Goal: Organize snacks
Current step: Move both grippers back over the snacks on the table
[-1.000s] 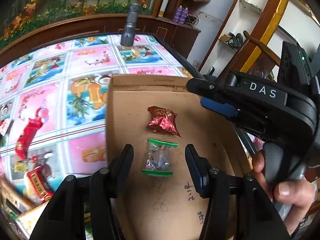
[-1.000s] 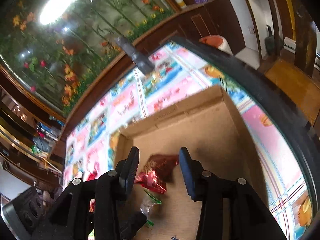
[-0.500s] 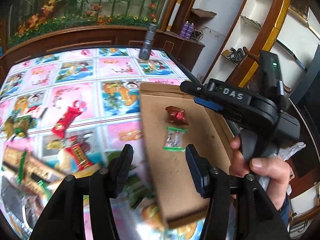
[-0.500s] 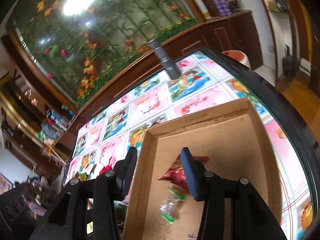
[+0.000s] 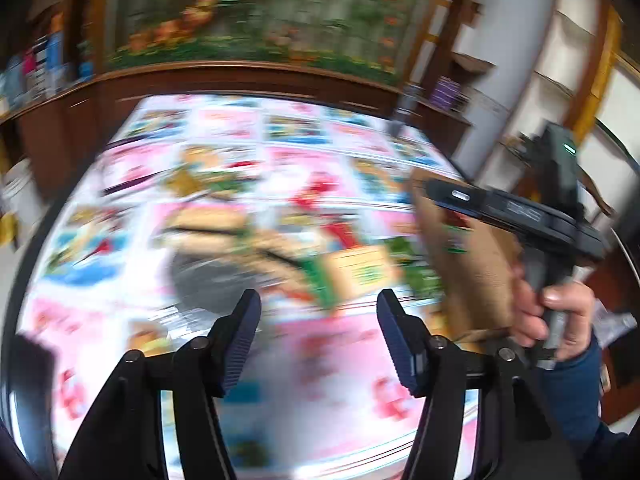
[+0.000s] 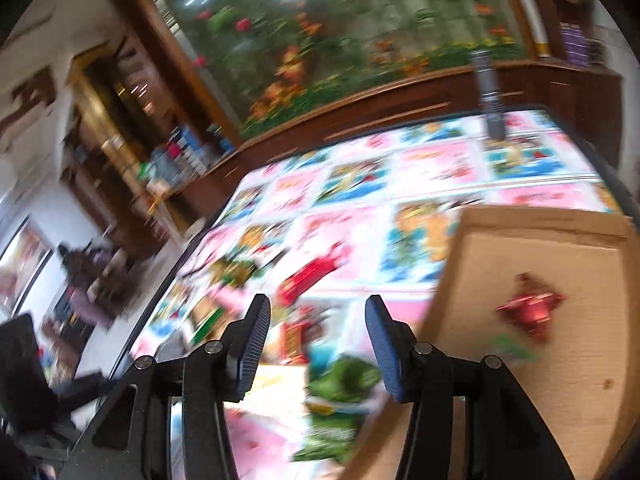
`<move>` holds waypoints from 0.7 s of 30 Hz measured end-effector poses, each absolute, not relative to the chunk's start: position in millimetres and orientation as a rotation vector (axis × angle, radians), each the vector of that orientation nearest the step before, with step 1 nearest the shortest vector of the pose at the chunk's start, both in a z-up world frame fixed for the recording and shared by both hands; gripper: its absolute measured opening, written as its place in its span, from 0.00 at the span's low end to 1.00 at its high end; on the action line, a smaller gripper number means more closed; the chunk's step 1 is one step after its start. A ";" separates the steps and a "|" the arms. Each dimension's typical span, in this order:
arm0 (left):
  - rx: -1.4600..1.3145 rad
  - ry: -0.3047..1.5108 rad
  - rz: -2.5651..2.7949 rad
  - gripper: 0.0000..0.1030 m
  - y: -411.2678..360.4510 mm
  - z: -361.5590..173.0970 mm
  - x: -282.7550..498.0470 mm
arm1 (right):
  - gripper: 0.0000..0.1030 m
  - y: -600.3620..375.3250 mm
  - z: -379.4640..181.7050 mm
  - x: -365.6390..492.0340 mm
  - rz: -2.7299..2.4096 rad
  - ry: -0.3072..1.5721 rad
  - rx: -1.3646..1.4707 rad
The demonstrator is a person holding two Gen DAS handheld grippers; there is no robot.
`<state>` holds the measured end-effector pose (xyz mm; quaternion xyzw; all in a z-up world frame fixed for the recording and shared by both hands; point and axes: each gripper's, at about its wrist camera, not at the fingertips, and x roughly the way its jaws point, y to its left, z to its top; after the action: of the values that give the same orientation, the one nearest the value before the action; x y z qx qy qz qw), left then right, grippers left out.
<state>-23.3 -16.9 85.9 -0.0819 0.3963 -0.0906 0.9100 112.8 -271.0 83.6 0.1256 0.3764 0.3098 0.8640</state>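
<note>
Both the left gripper (image 5: 318, 326) and right gripper (image 6: 317, 340) hang empty with jaws spread, above blurred loose snack packets (image 6: 308, 276) beside the brown cardboard tray (image 6: 560, 360). Crowded wrappers risk a double grab, or a finger clipping the tray's wall.

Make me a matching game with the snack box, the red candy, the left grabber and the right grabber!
Things:
1. cardboard box
2. red candy
3. left gripper
4. right gripper

States:
A. lying inside the box
B. open, over the pink part of the tablecloth
C. brown, on the tablecloth
D. open, over snacks beside the box

Pairs: 1-C, 2-A, 3-B, 4-D
</note>
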 end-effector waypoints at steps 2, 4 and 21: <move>-0.201 0.829 -0.130 0.61 10.6 82.1 -29.2 | 0.52 -255.2 81.0 105.7 0.688 0.800 0.229; -0.227 0.848 -0.081 0.62 35.5 73.6 -30.1 | 0.52 -245.7 78.3 101.4 0.708 0.808 0.200; -0.249 0.940 0.029 0.85 14.9 30.1 39.2 | 0.53 -239.0 71.5 98.8 0.698 0.829 0.173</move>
<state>39.2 14.9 30.1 -0.1199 0.4518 0.0142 0.8839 98.8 -239.0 71.5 0.0823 0.3940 0.3319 0.8531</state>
